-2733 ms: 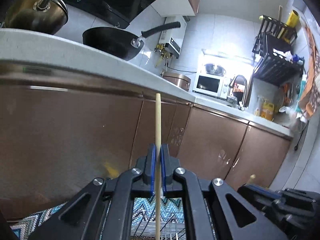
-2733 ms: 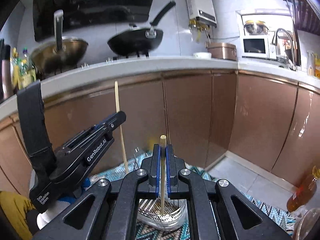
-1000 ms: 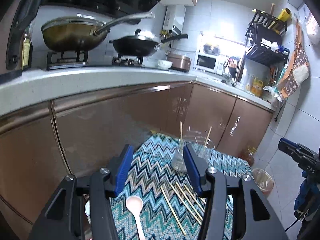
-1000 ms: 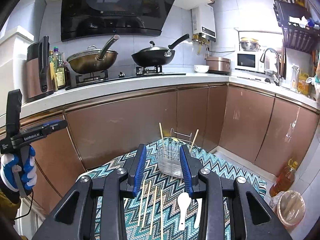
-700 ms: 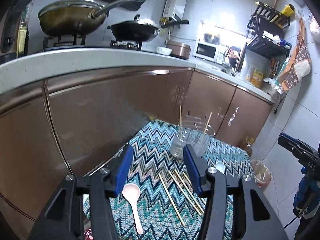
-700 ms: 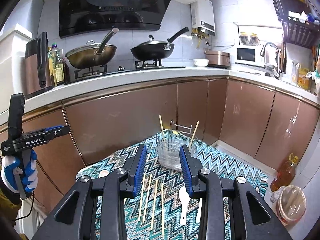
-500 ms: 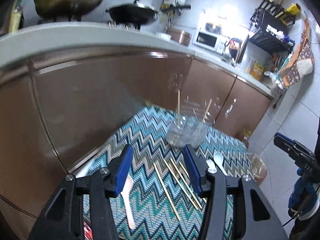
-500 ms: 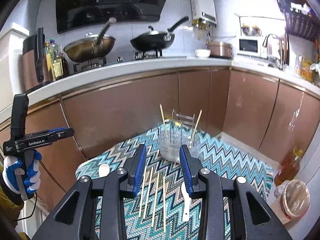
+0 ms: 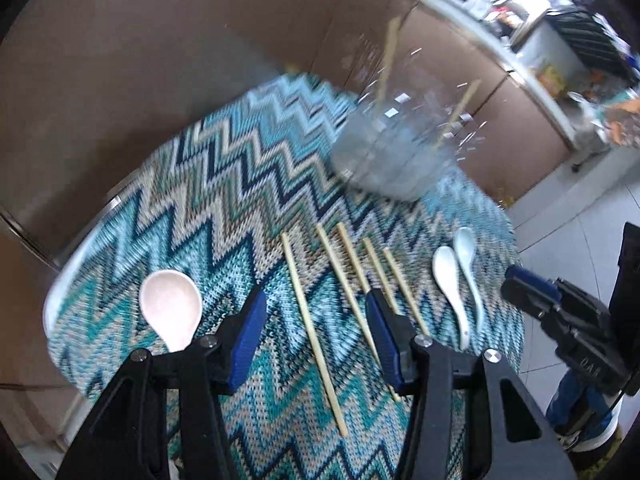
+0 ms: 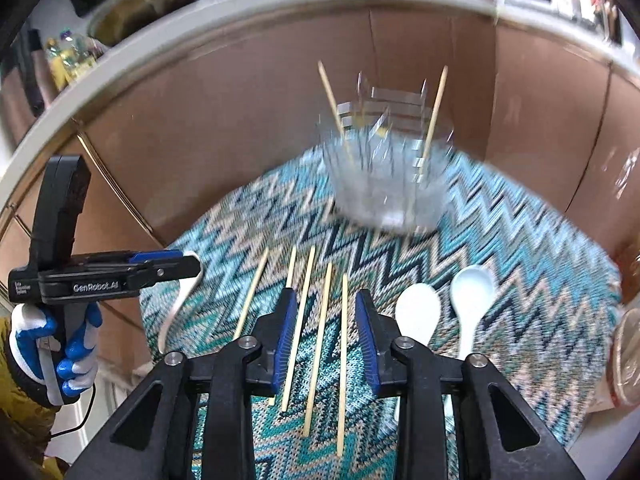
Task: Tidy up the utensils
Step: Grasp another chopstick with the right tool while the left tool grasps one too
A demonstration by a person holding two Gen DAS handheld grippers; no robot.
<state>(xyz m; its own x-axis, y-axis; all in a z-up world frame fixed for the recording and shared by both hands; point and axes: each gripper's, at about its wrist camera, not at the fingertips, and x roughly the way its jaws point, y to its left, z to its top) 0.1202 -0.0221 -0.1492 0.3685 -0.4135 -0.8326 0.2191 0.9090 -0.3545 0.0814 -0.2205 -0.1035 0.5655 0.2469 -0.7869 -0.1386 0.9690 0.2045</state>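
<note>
Several wooden chopsticks (image 9: 352, 280) lie side by side on a zigzag-patterned table top (image 9: 208, 208); they also show in the right wrist view (image 10: 316, 320). A clear utensil holder (image 9: 392, 160) at the far side holds two upright chopsticks (image 10: 434, 112). A pale pink spoon (image 9: 170, 308) lies at the left, two white spoons (image 9: 456, 276) at the right. My left gripper (image 9: 316, 312) is open above the chopsticks. My right gripper (image 10: 324, 308) is open above the chopsticks, empty.
Brown kitchen cabinets (image 10: 240, 112) stand close behind the table under a pale countertop (image 10: 200, 12). White floor tiles (image 9: 580, 208) lie to the right of the table. A lidded container (image 10: 628, 360) sits low at the right edge.
Both grippers let go of their chopsticks into the holder, pulled back, then tilted down and came closer over the chopsticks on the table. Both stay open.
</note>
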